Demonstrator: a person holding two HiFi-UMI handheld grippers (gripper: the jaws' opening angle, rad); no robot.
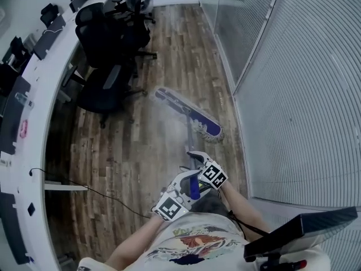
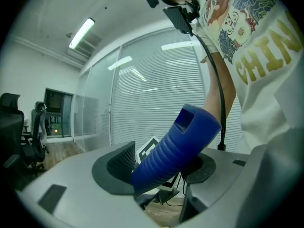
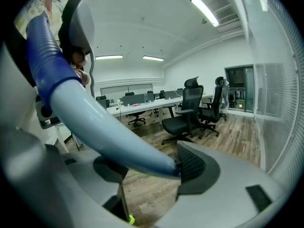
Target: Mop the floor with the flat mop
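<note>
Two grippers share the mop handle (image 3: pixel 109 132): left gripper (image 1: pixel 186 184) fingers (image 2: pixel 121 160) clenched on its blue grip (image 2: pixel 173 151), right gripper (image 1: pixel 200 161) clamped lower for leverage, pressing the mop head (image 1: pixel 189 113) flat on the floor (image 1: pixel 141 151) ahead.

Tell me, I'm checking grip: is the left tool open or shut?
Shut on the mop handle: the left tool pinches its blue ribbed grip from both sides.

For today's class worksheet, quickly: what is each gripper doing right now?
Left gripper: shut on the mop's blue grip.
Right gripper: shut on the mop's pale shaft.
</note>
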